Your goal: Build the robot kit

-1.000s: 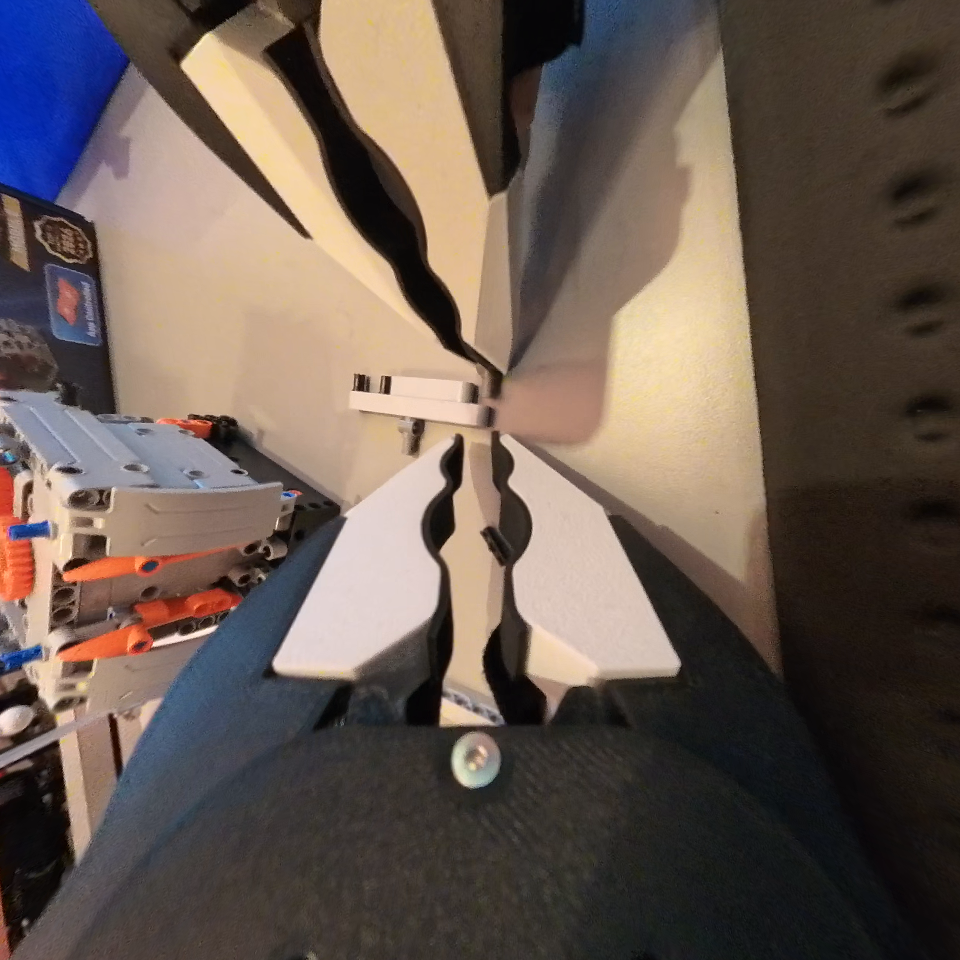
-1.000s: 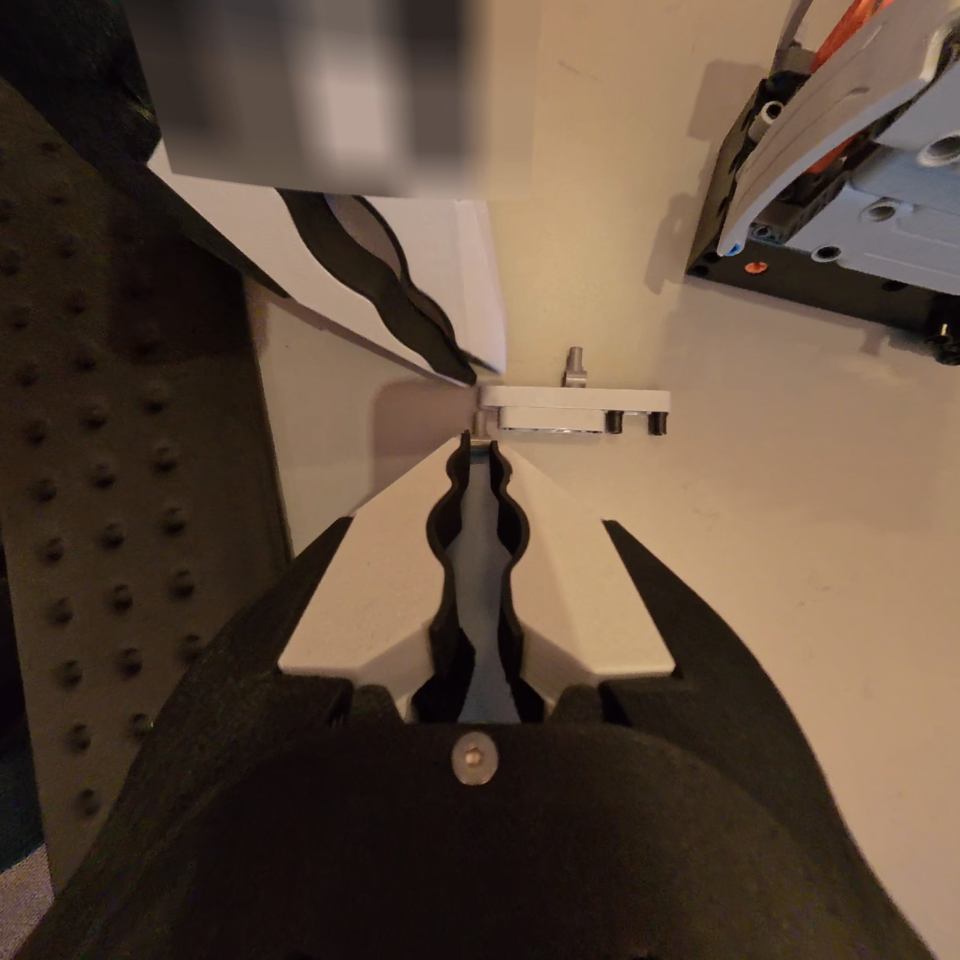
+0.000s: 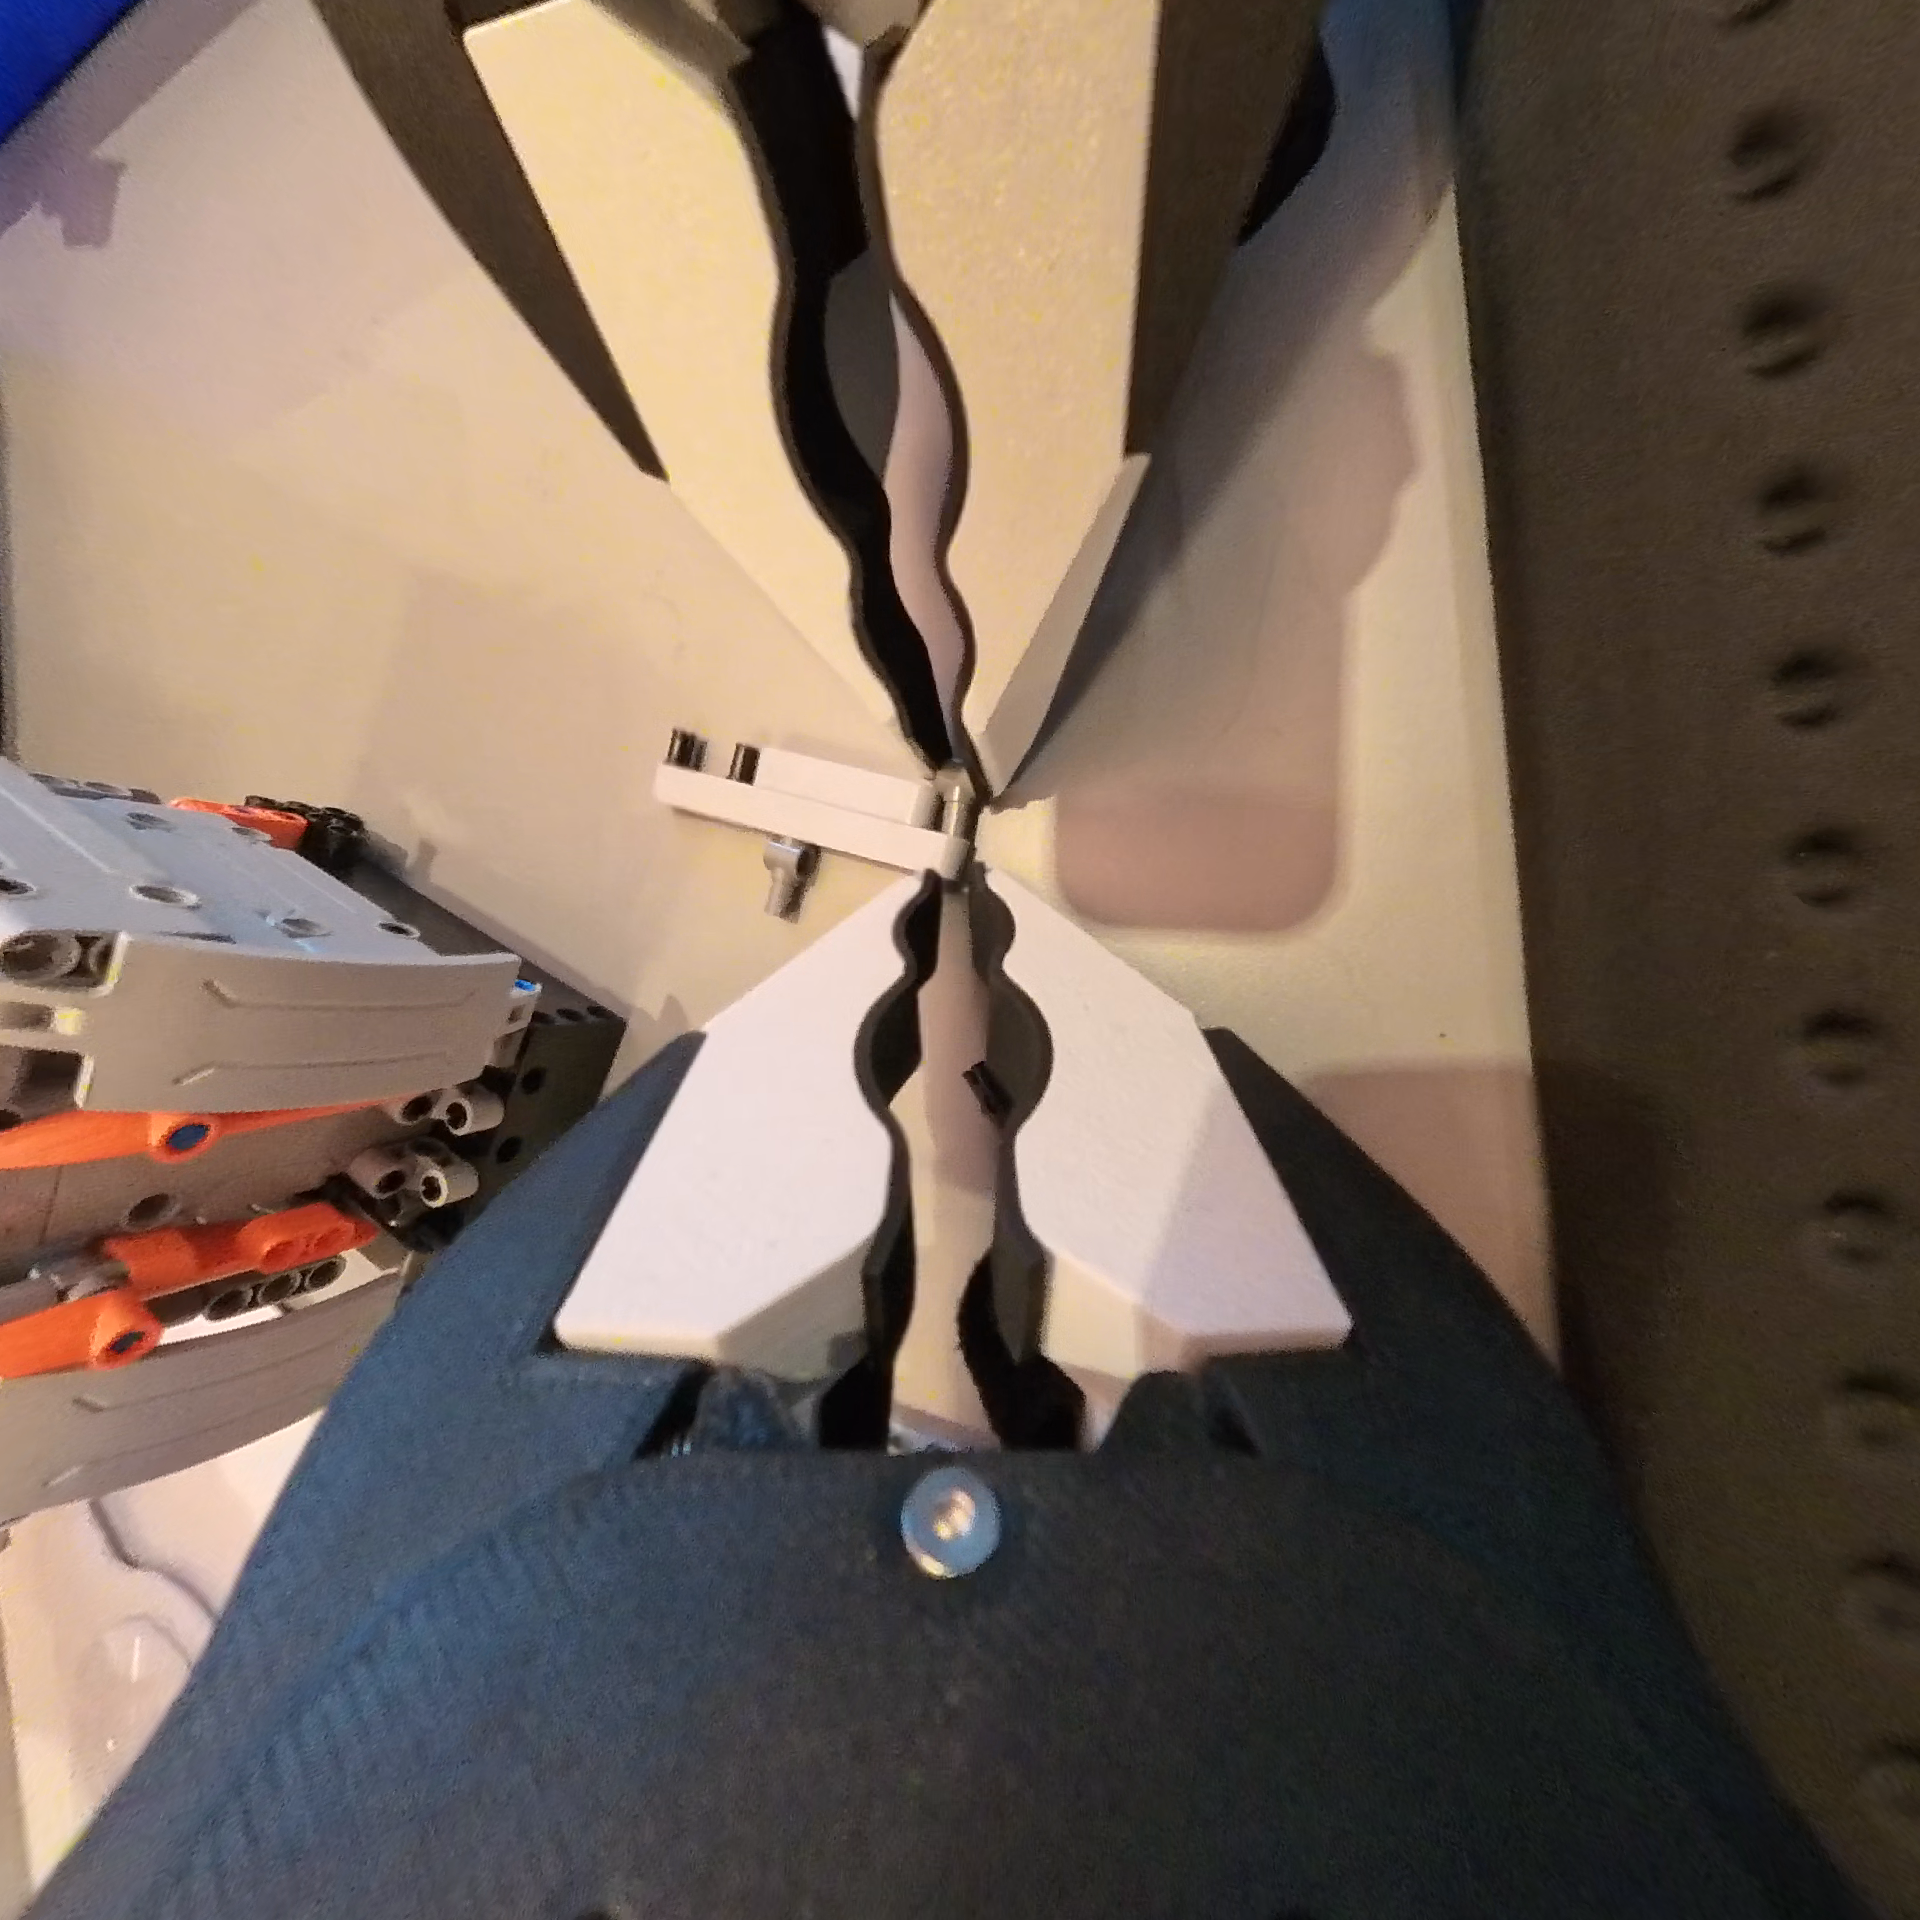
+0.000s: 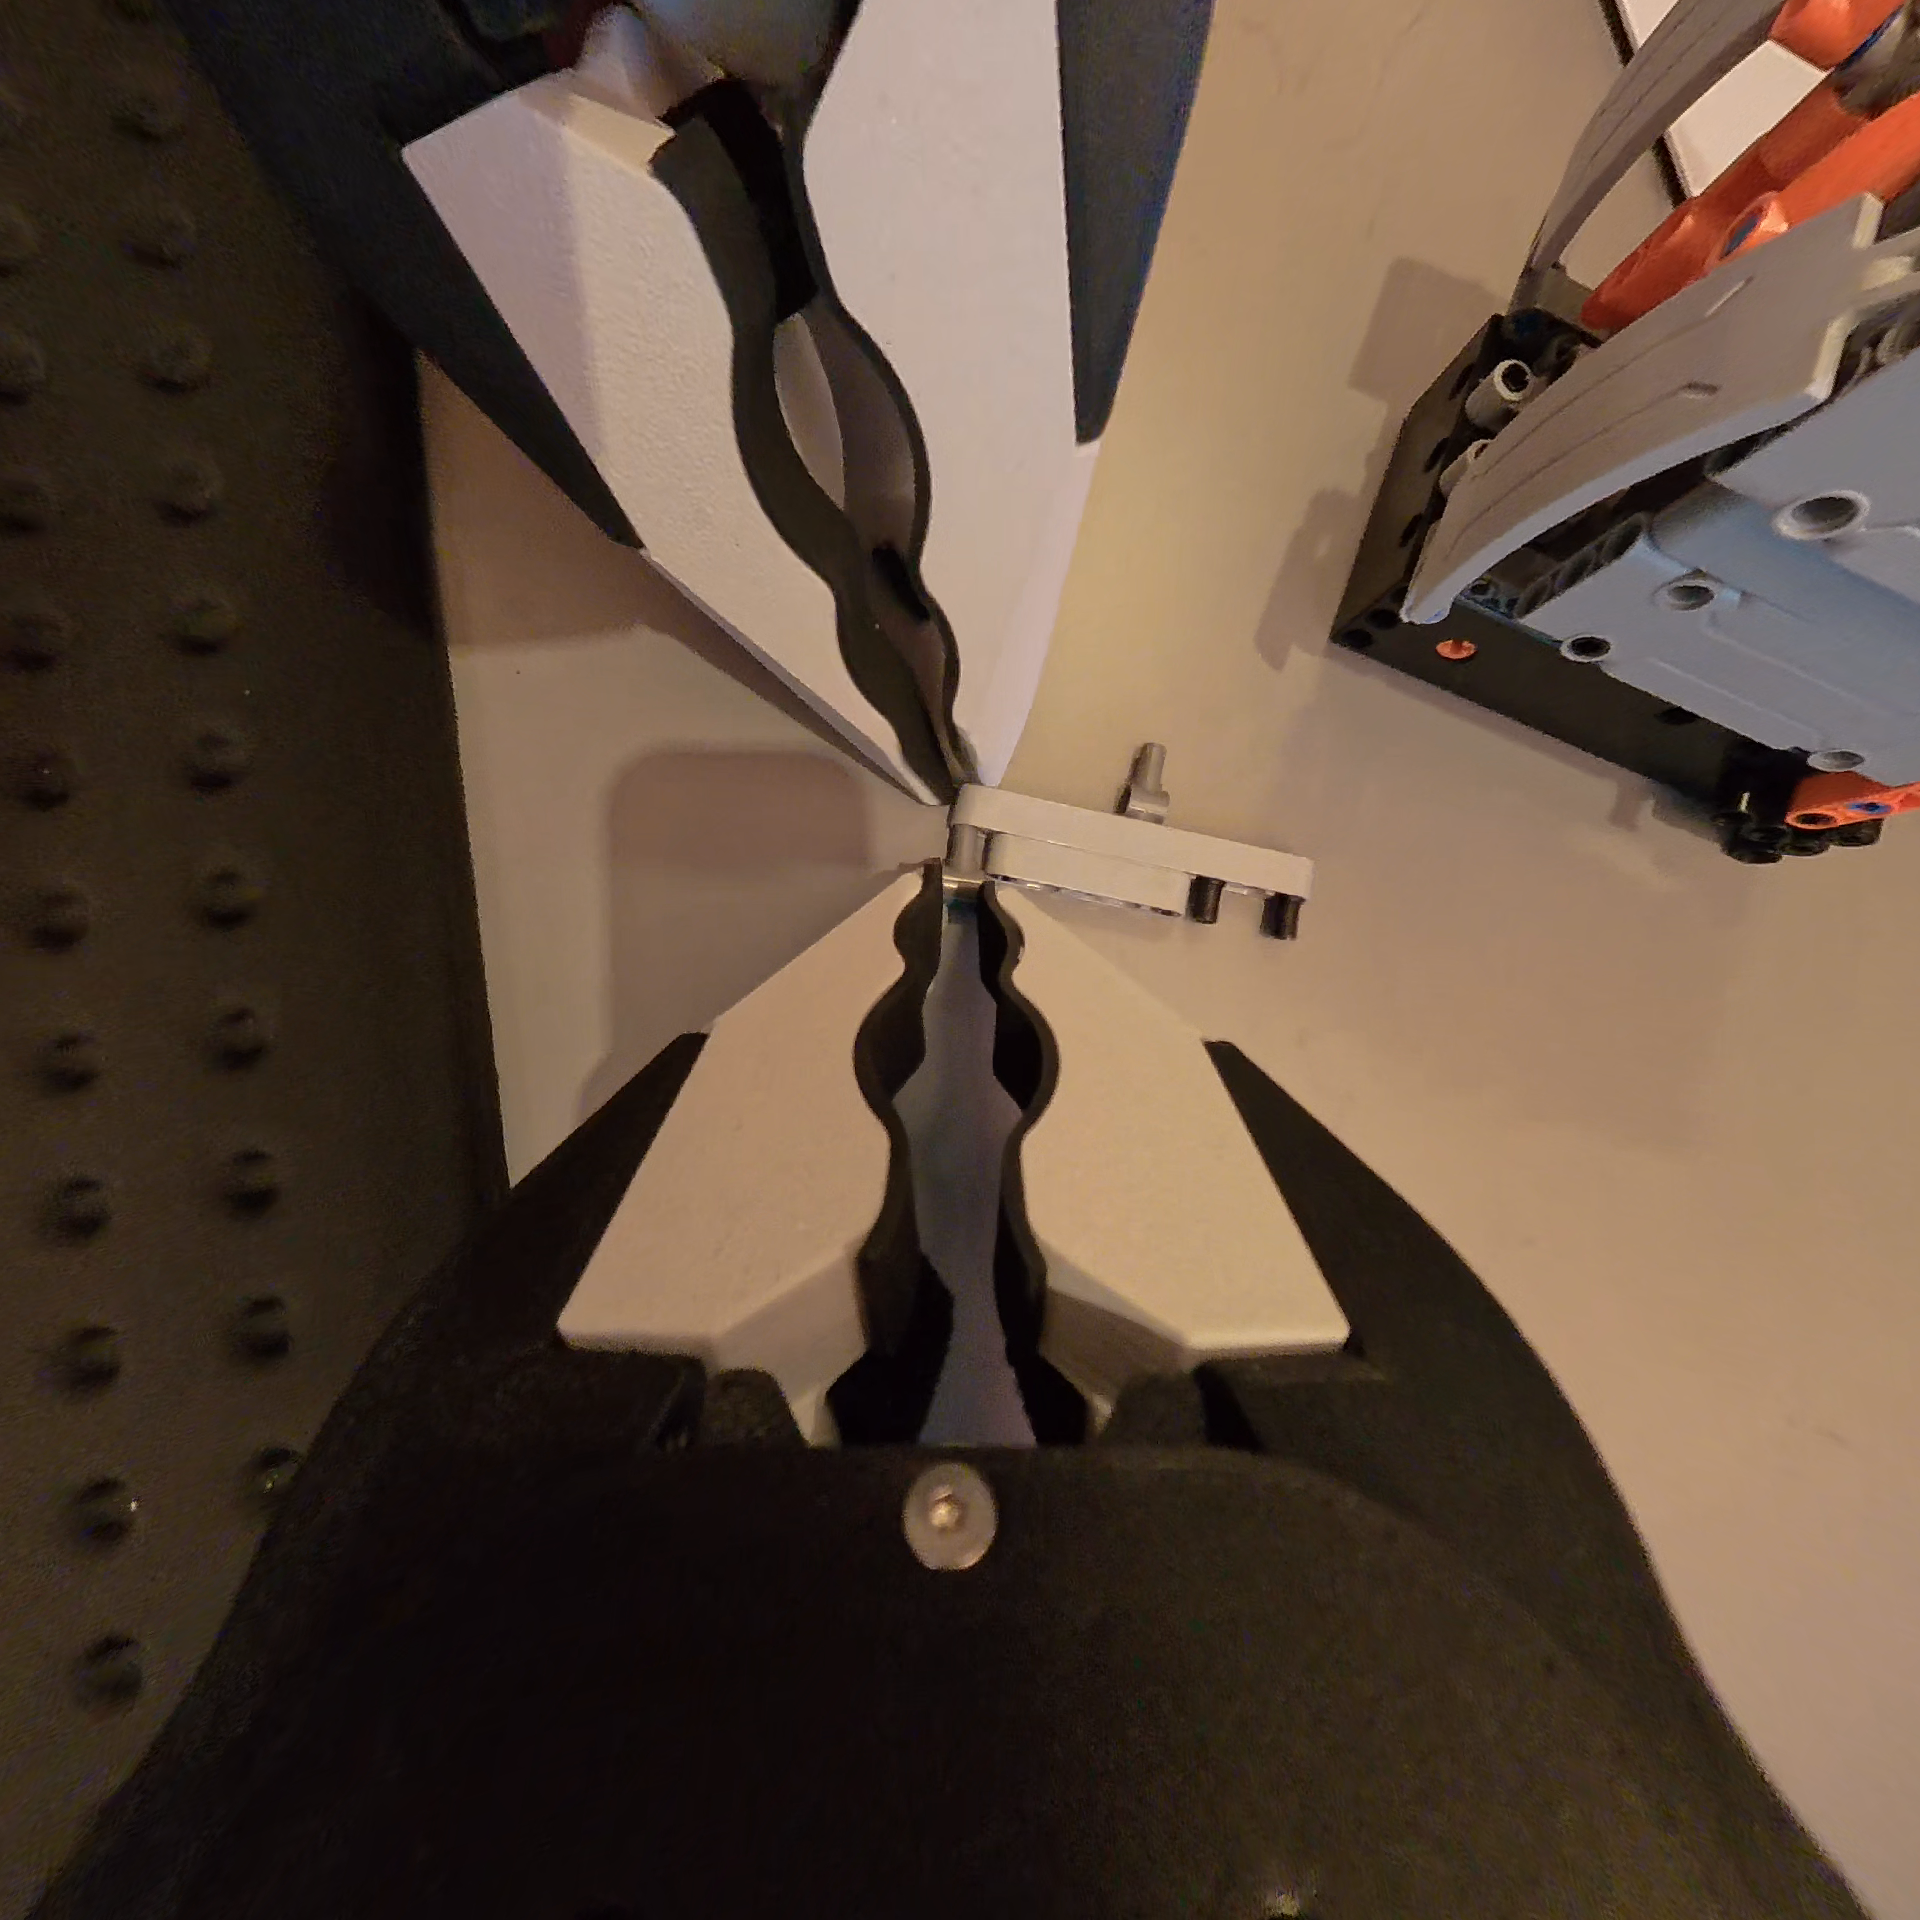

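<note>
Left wrist view: the left gripper (image 3: 951,883) and the right gripper (image 3: 961,764) meet tip to tip, each clamped on one end of a pale grey beam assembly (image 3: 810,805) bearing two black pins, held above the cream table (image 3: 312,623). A grey-and-orange brick model (image 3: 229,1049) stands near, beside the assembly.

Right wrist view: the same assembly (image 4: 1122,857) shows two stacked beams, pinned.
</note>
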Tool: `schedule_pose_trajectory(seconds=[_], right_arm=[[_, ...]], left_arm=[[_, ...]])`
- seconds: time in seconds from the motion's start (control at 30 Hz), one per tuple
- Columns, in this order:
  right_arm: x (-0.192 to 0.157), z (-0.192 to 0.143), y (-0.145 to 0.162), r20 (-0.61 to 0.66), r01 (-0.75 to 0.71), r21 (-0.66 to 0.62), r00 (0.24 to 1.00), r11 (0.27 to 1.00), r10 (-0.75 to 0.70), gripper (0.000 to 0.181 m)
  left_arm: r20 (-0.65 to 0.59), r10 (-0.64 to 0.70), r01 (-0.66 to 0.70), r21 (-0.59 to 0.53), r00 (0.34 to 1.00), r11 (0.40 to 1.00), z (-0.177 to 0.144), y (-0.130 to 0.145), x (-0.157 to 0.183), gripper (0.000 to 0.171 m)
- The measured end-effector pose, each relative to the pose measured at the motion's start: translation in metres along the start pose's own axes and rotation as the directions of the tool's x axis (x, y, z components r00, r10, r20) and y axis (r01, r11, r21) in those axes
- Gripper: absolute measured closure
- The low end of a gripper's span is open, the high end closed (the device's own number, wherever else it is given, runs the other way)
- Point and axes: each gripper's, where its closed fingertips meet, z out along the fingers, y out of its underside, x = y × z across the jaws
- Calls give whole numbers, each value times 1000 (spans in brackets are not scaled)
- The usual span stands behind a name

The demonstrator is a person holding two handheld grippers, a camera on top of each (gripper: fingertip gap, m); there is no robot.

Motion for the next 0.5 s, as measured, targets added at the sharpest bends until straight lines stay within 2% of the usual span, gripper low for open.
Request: schedule_pose_trajectory(seconds=[0.5], right_arm=[[6, 1, 0, -104, 49, -37, 993, 998, -52, 179]], left_arm=[[-57, -43, 45, 29, 997, 999, 2, -3, 3, 171]])
